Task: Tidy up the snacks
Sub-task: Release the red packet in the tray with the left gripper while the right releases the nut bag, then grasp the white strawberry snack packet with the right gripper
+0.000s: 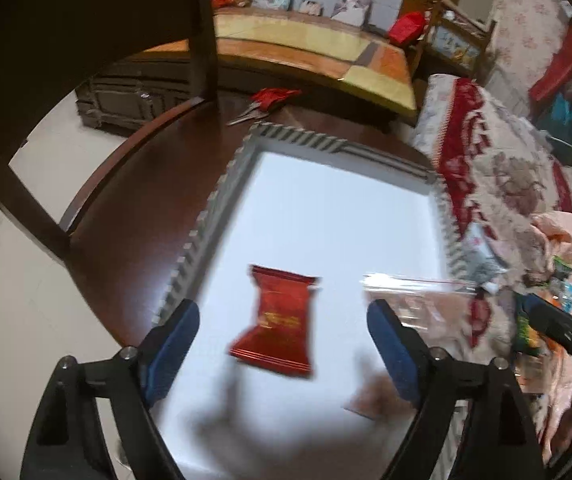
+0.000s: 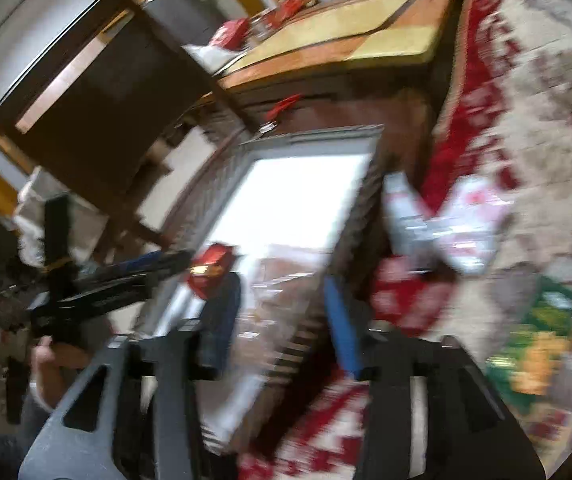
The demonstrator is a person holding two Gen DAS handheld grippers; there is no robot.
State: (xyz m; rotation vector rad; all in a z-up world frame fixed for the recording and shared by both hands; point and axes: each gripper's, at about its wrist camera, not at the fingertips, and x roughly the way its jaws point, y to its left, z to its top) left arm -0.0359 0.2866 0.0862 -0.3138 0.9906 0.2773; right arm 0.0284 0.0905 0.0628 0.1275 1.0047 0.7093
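Observation:
A red snack packet [image 1: 276, 326] is in the grey tray [image 1: 222, 184] with a white floor, between the open fingers of my left gripper [image 1: 284, 340], not touched by them. A clear zip bag [image 1: 414, 300] of snacks lies in the tray to its right. My right gripper [image 2: 282, 316] is open and empty over the tray's right rim [image 2: 350, 232]; this view is blurred. The left gripper [image 2: 134, 280] and the red packet [image 2: 210, 270] show there at the left. Loose snack packets [image 2: 542, 332] lie on the patterned cloth to the right.
The tray sits on a dark wooden table [image 1: 134, 208]. A chair back [image 1: 86, 40] stands at the left. A red-and-cream cloth [image 1: 498, 168] with a white packet [image 2: 450, 224] lies to the right. Scissors with red wrapping [image 1: 262, 104] lie behind the tray.

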